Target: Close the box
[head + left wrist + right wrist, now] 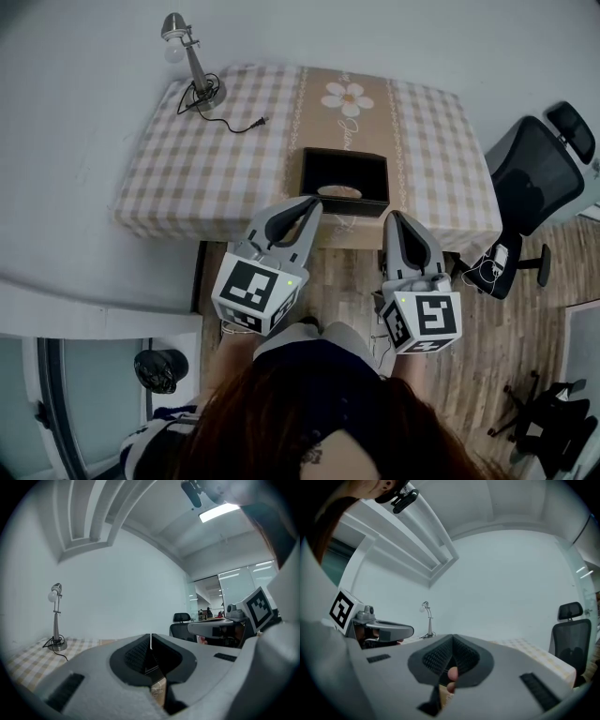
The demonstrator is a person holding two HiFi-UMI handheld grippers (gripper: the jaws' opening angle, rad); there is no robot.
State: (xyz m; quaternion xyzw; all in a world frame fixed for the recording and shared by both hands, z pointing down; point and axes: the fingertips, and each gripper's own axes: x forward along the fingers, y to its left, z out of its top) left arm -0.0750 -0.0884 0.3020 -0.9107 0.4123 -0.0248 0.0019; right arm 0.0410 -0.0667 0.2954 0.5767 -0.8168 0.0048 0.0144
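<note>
A black box (pixel 344 178) stands with its top open near the front edge of the table (pixel 187 178), with something pale tan (pixel 339 191) inside it. My left gripper (pixel 314 202) is shut and empty, its tips just short of the box's front left corner. My right gripper (pixel 392 217) is also shut and empty, in front of the box's right corner. In the left gripper view the jaws (pixel 150 641) meet along a thin line. The right gripper view shows its jaws (pixel 452 641) closed as well. Neither gripper touches the box.
A checked cloth with a daisy strip (pixel 347 98) covers the table. A desk lamp (pixel 192 61) with a loose cord (pixel 239 124) stands at the far left corner. A black office chair (pixel 530 187) is at the table's right side on the wooden floor (pixel 487 337).
</note>
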